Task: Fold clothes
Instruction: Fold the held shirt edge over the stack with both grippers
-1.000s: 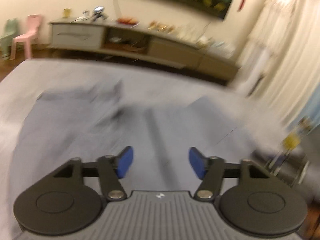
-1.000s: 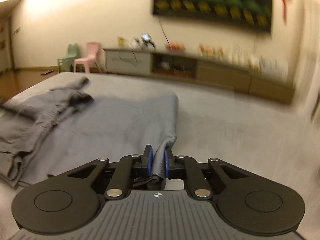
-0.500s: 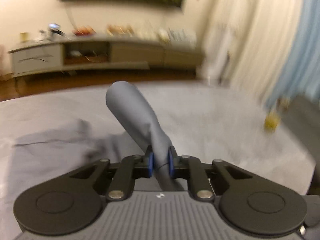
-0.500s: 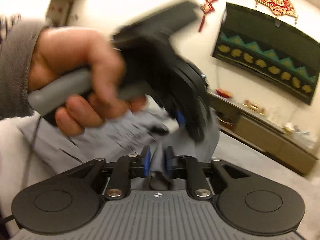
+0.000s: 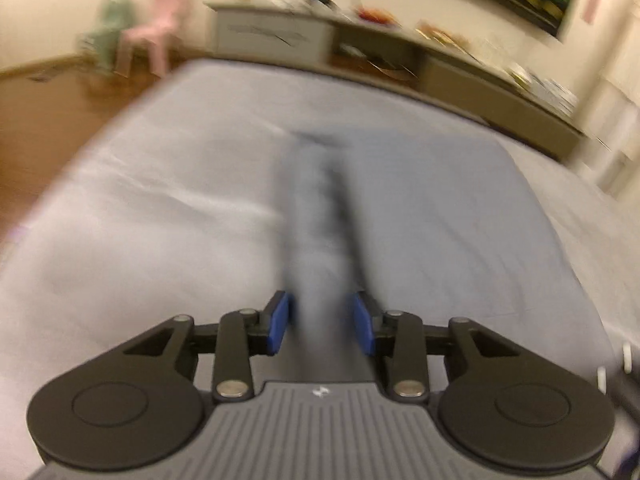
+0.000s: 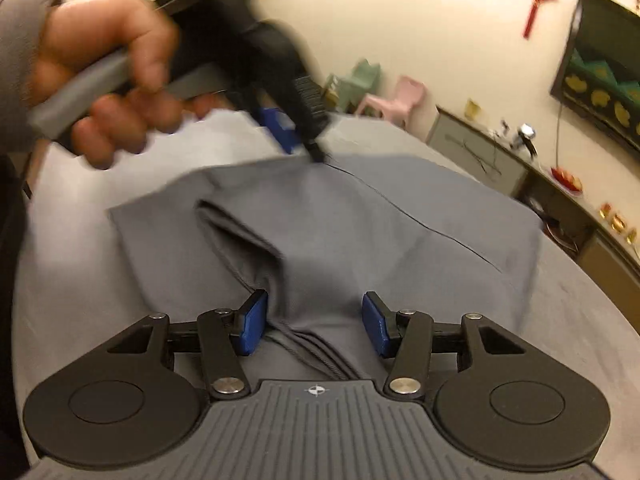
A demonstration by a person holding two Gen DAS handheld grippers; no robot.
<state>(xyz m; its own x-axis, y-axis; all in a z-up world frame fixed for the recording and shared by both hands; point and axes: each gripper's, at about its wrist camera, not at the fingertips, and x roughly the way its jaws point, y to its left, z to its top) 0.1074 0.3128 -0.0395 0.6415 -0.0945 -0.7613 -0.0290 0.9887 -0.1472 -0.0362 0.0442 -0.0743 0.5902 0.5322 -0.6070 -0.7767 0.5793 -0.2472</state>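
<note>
Since half a second ago both grippers have parted their jaws: each was then pinched on grey cloth, and each now stands with a gap. Left gripper (image 5: 321, 329): jaws narrowly apart, blue pads (image 5: 279, 330) on either side of a blurred ridge of the grey garment (image 5: 420, 216) that runs from between them toward 12 o'clock; whether the pads still touch the cloth cannot be told through the motion blur. Right gripper (image 6: 313, 328): jaws wide, pads clear of the cloth, a bunched fold with stacked hems lying between and beneath them. In the right wrist view the garment lies spread on the grey bed sheet (image 6: 580, 312), its body reaching toward 1 o'clock, one seam line crossing it. At 10 o'clock in that view a hand (image 6: 104, 76) in a grey sleeve (image 6: 20, 28) grips the handle of the left gripper, whose blue pad sits just above the garment's far edge. Background, left wrist view: a low cabinet (image 5: 272, 38) at 12 o'clock, a pink chair (image 5: 154, 26) and a green chair (image 5: 110, 26) at 11 o'clock, wooden floor (image 5: 48, 104) at 10 o'clock.
</note>
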